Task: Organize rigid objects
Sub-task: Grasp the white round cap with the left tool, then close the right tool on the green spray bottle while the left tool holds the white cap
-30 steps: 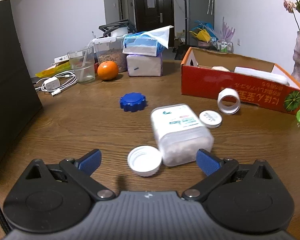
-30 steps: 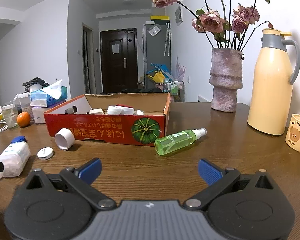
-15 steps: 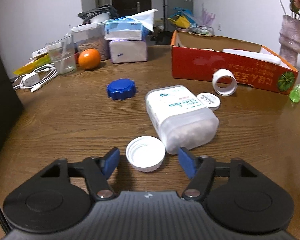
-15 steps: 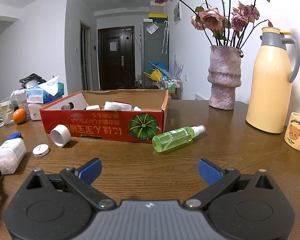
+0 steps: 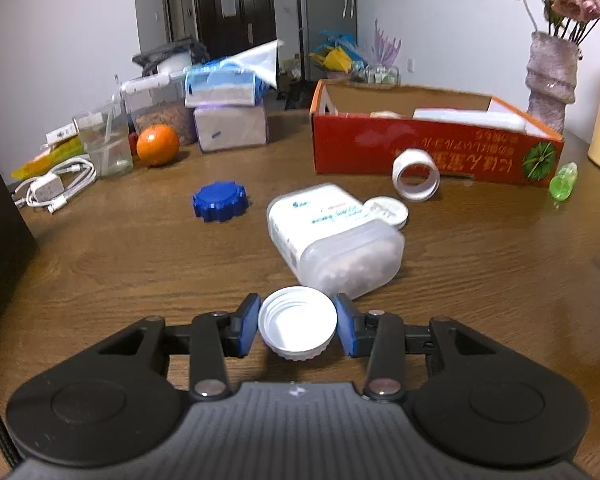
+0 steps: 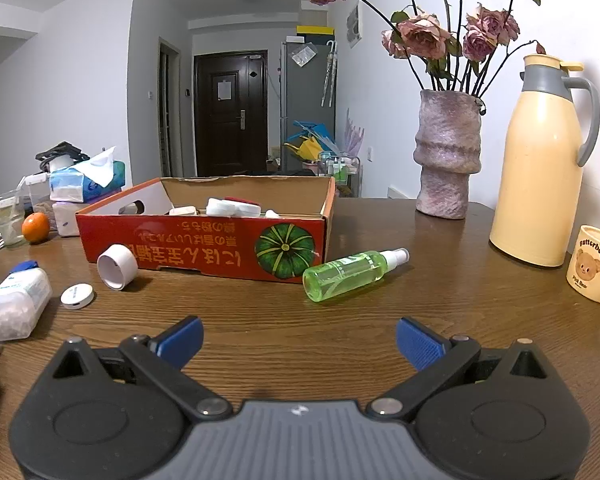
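Left wrist view sits low, close behind white cap (image 5: 297,322), facing red box (image 5: 436,152); right wrist view faces same box (image 6: 204,250) from further right.

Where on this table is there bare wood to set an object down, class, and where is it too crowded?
Bare wood lies between the blue cap and the left gripper, and between the green spray bottle and the right gripper. It is crowded around the white bottle, flat white lid and white ring before the red box.
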A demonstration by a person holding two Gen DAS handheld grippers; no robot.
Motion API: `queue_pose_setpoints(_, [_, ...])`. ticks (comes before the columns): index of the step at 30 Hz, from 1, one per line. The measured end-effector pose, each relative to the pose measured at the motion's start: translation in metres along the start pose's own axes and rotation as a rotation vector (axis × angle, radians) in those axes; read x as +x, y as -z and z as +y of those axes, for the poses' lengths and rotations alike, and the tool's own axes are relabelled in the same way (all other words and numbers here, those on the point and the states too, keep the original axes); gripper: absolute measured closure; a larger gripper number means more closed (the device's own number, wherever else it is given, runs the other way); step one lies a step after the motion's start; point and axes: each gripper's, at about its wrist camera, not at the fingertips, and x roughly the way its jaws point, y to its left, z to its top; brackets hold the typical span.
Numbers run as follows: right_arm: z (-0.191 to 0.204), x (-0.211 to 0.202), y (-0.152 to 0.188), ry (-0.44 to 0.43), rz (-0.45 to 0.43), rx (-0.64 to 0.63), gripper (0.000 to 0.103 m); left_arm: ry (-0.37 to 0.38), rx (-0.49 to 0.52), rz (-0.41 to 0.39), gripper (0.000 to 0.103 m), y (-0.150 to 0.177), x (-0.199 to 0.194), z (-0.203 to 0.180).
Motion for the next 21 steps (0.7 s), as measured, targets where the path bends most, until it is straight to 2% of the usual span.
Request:
queue_pose_setpoints(5, [-0.003, 0.001, -0.001, 0.009, -0.006, 0.012, 0.0, -0.006, -0.01, -0.047, 0.062, -0.002, -0.011, 0.0])
queue_pose_setpoints(17, [-0.028, 0.018, -0.015, 0.063, -0.063, 0.1, 0.0, -0.029, -0.096, -0.082, 0.062, -0.008, -0.018, 0.002])
queue_pose_setpoints(21, [-0.036, 0.031, -0.02, 0.076, -0.051, 0.114, 0.0, -0.036, -0.124, -0.081, 0.062, -0.011, -0.016, -0.002])
